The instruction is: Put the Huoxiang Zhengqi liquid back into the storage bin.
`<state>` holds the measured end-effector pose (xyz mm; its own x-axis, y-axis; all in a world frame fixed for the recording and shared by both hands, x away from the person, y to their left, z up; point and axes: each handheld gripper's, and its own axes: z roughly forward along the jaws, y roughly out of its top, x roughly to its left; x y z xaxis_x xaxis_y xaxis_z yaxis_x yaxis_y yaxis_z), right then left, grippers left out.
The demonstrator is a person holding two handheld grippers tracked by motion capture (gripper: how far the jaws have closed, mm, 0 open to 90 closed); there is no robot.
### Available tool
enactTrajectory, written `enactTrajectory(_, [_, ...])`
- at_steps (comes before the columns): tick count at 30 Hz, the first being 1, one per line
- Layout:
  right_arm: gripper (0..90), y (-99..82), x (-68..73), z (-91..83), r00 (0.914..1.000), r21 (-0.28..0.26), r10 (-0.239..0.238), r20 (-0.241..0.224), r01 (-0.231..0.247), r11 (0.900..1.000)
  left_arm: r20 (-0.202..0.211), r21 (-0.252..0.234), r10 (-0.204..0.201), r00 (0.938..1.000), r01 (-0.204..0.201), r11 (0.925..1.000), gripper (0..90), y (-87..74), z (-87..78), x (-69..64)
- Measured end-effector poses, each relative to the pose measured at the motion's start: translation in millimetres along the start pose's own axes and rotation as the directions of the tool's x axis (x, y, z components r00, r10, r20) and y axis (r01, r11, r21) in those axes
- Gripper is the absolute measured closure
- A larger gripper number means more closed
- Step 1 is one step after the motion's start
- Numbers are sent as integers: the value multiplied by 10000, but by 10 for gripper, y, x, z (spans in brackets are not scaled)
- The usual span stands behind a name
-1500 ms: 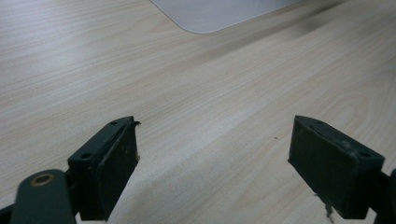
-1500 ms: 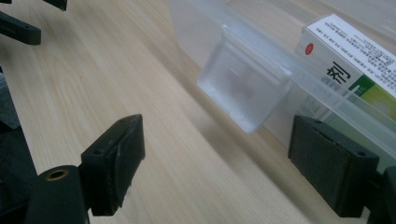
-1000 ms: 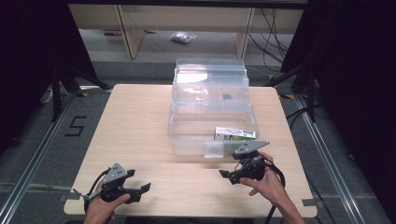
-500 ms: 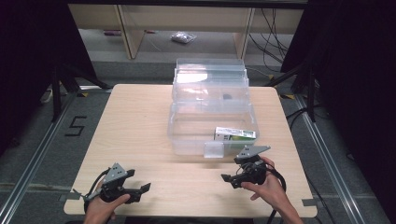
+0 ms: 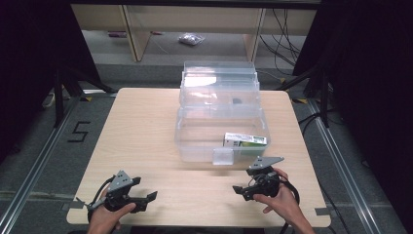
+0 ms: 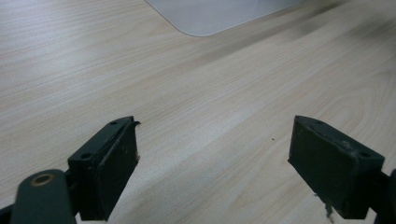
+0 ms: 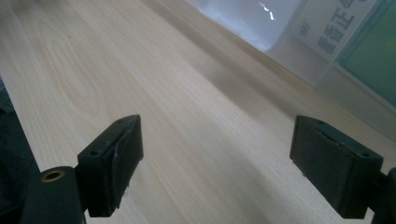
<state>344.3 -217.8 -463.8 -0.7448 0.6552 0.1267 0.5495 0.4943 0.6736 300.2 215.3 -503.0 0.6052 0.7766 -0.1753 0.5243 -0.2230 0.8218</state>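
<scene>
left gripper point(image 5: 146, 198): black body, grey three-cornered plate on top, dark cable trailing at 7 o'clock
right gripper point(image 5: 239, 190): black body, grey three-cornered plate at 1 o'clock, black cable looping at 4 o'clock
jaws: two flat black blocks with worn pads, small screw holes, brass-ringed hole at 7 o'clock
hands: bare, no gloves

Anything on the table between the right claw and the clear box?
Nothing: bare wood separates the right claw from the clear box, in the high view and right gripper view.
</scene>
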Motion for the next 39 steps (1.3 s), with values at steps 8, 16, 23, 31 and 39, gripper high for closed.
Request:
enactTrajectory(8, [180, -76, 25, -4, 9994, 116, 343, 84, -344, 9993, 4, 5, 11, 10000, -11, 10000, 150, 0, 1, -1])
enactTrajectory(16, [180, -154, 4, -28, 9984, 202, 481, 299, -487, 9986, 1, 48, 51, 10000, -51, 10000, 150, -1, -3, 2])
enactTrajectory(23, [167, -239, -4, -44, 9978, -3, 522, 398, -522, 9986, -15, 136, 116, 9999, -116, 9998, 150, -2, -7, 3])
enactTrajectory(31, [164, -308, -20, -90, 9964, -138, 694, 491, -688, 9975, 24, 157, 177, 9998, -178, 9997, 149, -4, -6, 4])
enactTrajectory(39, [163, -383, -2, -113, 9952, -230, 838, 507, -827, 9963, 14, 219, 200, 9998, -200, 9996, 150, -4, 1, 2])
